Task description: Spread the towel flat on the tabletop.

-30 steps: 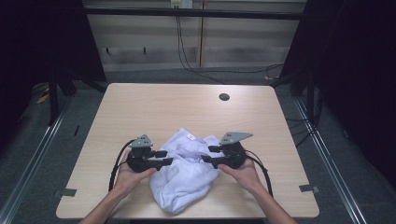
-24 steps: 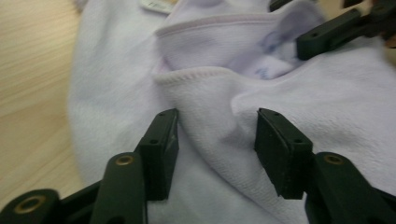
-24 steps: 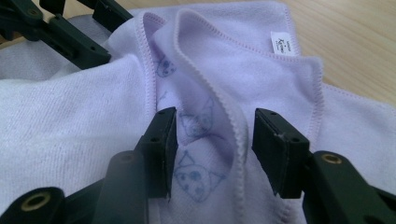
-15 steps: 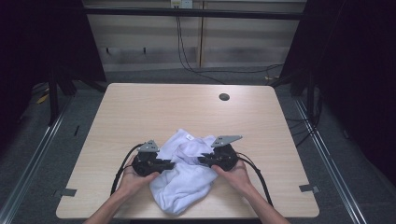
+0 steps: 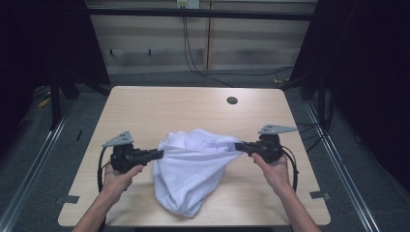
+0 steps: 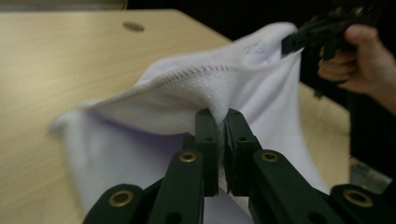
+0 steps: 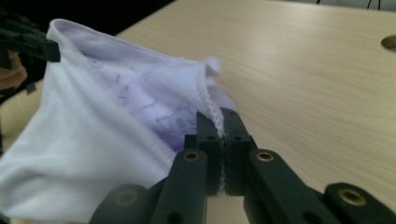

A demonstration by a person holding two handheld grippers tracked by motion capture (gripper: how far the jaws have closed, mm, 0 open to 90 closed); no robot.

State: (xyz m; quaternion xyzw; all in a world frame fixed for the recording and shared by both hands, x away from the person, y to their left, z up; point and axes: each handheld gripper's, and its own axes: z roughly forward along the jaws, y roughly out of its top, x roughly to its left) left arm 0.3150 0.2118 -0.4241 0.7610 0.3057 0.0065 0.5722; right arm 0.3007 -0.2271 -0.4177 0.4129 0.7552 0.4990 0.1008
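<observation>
Jaws of the left gripper (image 5: 159, 154) are pressed together on a hemmed edge of the white cloth (image 5: 191, 169), having just closed on it. Those of the right gripper (image 5: 238, 146) pinch the opposite stitched edge between their tips. One cloth hangs stretched between two grippers, its lower part resting on the single wooden table (image 5: 159, 108).

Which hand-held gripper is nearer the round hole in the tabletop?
Right. The right hand-held gripper sits just below the round hole, clamped on the white cloth; the left hand-held gripper holds the cloth's opposite edge, farther off.
</observation>
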